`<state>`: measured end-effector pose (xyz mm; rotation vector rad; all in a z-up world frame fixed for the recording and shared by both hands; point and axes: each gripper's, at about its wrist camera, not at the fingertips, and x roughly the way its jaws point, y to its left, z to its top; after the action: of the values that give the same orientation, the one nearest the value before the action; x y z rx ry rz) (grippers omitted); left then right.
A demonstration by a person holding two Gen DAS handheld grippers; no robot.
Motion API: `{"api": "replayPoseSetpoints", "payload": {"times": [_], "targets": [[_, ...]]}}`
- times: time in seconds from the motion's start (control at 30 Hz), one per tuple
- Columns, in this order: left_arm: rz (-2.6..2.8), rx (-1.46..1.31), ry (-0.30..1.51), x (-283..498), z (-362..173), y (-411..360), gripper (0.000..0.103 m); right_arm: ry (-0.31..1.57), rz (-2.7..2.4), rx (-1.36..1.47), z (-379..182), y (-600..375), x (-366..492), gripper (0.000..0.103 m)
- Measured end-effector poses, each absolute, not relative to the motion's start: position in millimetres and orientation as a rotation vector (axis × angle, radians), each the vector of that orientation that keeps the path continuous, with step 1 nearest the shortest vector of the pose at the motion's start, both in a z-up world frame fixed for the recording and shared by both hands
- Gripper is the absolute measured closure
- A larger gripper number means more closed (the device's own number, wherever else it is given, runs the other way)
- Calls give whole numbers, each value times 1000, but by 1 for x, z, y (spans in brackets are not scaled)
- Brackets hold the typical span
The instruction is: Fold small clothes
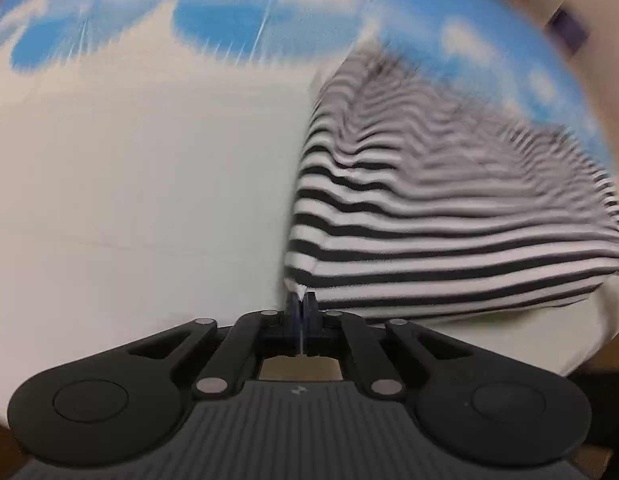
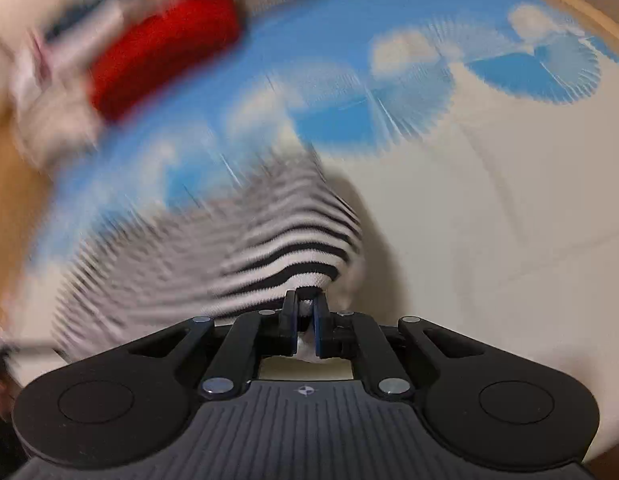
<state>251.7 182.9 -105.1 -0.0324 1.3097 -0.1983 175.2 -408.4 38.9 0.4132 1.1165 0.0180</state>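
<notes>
2 wrist views, steeply downward, close over the cloud-print cloth [image 1: 149, 184], both sharing the striped garment [image 1: 429, 220].

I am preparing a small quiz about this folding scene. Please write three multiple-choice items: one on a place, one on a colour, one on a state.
1. Where is the red cloth in the right wrist view?
A. upper left
B. lower right
C. centre

2. What pattern has the garment?
A. green dots
B. black and white stripes
C. plain yellow

3. How is the left gripper?
A. wide open
B. shut on a garment corner
C. holding a cup

Answers: 1 A, it lies blurred beyond the garment, upper left; 2 B, stripes show in both views; 3 B, the jaws meet with the corner pinched between them.
</notes>
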Motion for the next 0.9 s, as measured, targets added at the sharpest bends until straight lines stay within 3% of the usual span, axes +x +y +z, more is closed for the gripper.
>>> {"api": "replayPoseSetpoints", "payload": {"times": [0.07, 0.13, 0.2, 0.3, 0.47, 0.6, 0.7, 0.8, 0.9], "targets": [[-217, 24, 1366, 246, -115, 179, 102, 1299, -16, 330, 5, -402, 175, 97], [-244, 58, 1362, 243, -114, 170, 102, 1355, 2, 233, -7, -390, 176, 97], [-237, 54, 1308, 243, -102, 166, 99, 1331, -15, 236, -4, -388, 179, 95], [-235, -55, 1224, 247, -82, 169, 81, 1228, -66, 211, 16, -388, 180, 95], [-348, -87, 1147, 264, -71, 136, 81, 1021, 36, 278, 44, -388, 180, 94], [-356, 10, 1221, 278, -93, 109, 77, 1154, 154, 246, 15, -368, 191, 94], [-254, 76, 1334, 286, -117, 109, 67, 1356, 136, 25, -28, -348, 196, 92], [-116, -11, 1329, 298, -120, 131, 66, 1324, 129, 14, -25, -345, 204, 91], [20, -136, 1192, 309, -108, 155, 67, 1184, 106, 87, -2, -350, 212, 90]]}}
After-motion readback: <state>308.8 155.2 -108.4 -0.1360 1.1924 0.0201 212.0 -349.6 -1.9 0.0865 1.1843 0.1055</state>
